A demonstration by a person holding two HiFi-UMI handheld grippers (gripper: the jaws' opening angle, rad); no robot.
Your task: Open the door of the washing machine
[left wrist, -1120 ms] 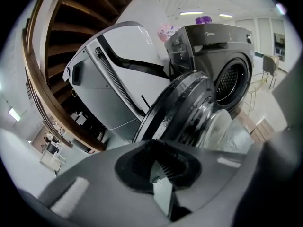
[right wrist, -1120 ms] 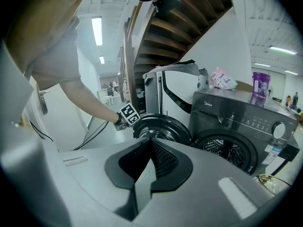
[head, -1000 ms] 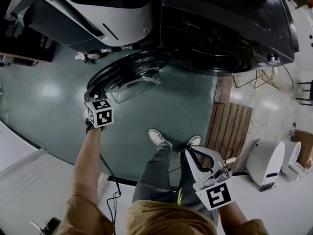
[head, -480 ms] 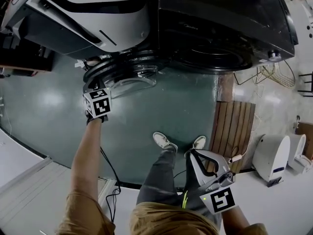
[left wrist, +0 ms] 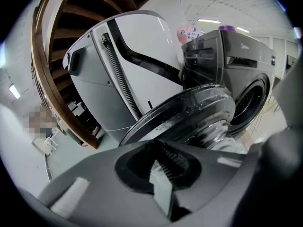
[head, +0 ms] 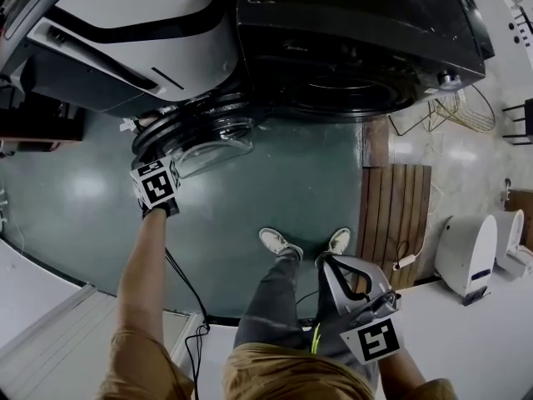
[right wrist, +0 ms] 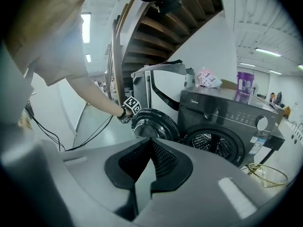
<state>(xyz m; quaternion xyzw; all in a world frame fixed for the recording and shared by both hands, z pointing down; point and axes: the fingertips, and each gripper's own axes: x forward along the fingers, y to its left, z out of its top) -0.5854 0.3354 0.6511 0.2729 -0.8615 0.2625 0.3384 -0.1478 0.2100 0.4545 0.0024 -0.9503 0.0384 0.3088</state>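
Note:
The black washing machine (head: 358, 32) stands at the top of the head view with its drum mouth (head: 350, 90) uncovered. Its round glass door (head: 200, 132) is swung out wide to the left. My left gripper (head: 152, 155) is shut, empty, and sits against the door's outer rim. In the left gripper view the closed jaws (left wrist: 158, 150) lie just in front of the door (left wrist: 189, 112). The right gripper view shows the door (right wrist: 151, 124), the machine (right wrist: 222, 112) and the left gripper (right wrist: 129, 107) from afar. My right gripper (head: 323, 263) hangs shut and empty by the person's legs.
A white tilted appliance (head: 125, 23) stands left of the washer, close behind the door. A wooden slat platform (head: 391, 215), a wire basket (head: 462, 123) and a white bin (head: 466, 257) are on the right. A cable (head: 179, 277) trails on the green floor near the shoes (head: 279, 242).
The left gripper has moved left along with the door, which has swung wider open toward the white appliance. The right gripper has stayed in place.

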